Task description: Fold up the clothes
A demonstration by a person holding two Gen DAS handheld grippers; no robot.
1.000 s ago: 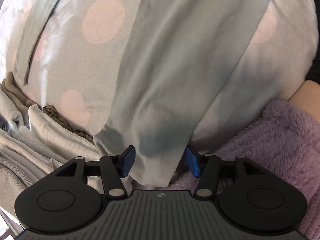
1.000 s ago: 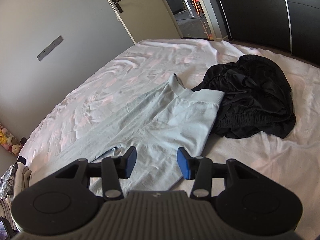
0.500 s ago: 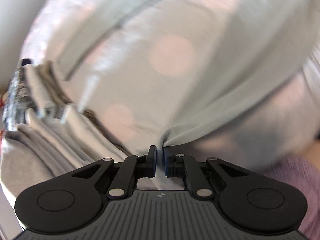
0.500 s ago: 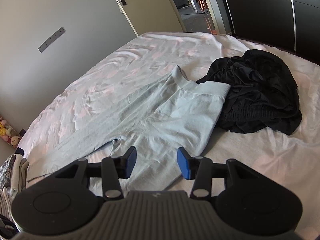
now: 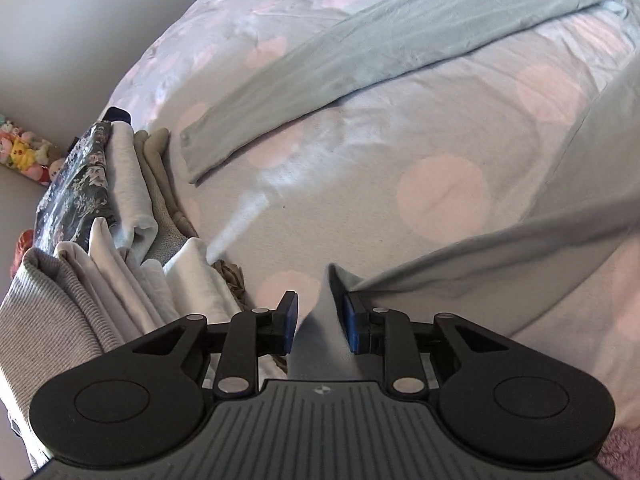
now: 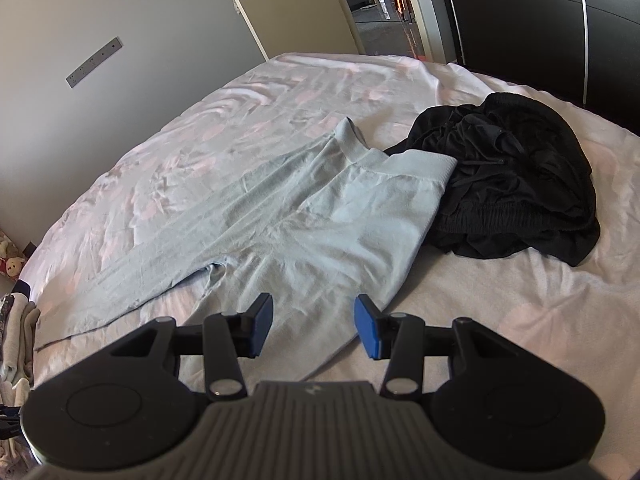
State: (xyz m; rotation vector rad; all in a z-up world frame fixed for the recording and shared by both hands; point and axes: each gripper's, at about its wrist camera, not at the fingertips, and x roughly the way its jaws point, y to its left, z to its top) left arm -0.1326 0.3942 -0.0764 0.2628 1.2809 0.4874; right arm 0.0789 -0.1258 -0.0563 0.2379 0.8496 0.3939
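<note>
Pale blue-grey trousers point(image 6: 304, 216) lie flat on the bed, waistband at the far end, legs running toward the near left. In the left wrist view one leg point(image 5: 360, 60) stretches across the top and the other leg's cuff point(image 5: 340, 280) lies between the pads of my left gripper point(image 5: 318, 322), whose jaws stand apart with the cloth loose between them. My right gripper point(image 6: 314, 326) is open and empty, hovering over the trousers' thigh area.
A crumpled black garment point(image 6: 516, 176) lies against the waistband on the right. A stack of folded clothes point(image 5: 100, 240) stands at the bed's left edge. The bedsheet point(image 5: 440, 192) is pale with pink dots. A wall and a door point(image 6: 160, 20) are beyond the bed.
My left gripper shut on the trouser cuff, pulled it toward the near left, then opened again. The right gripper drifted slightly closer over the trousers, still open.
</note>
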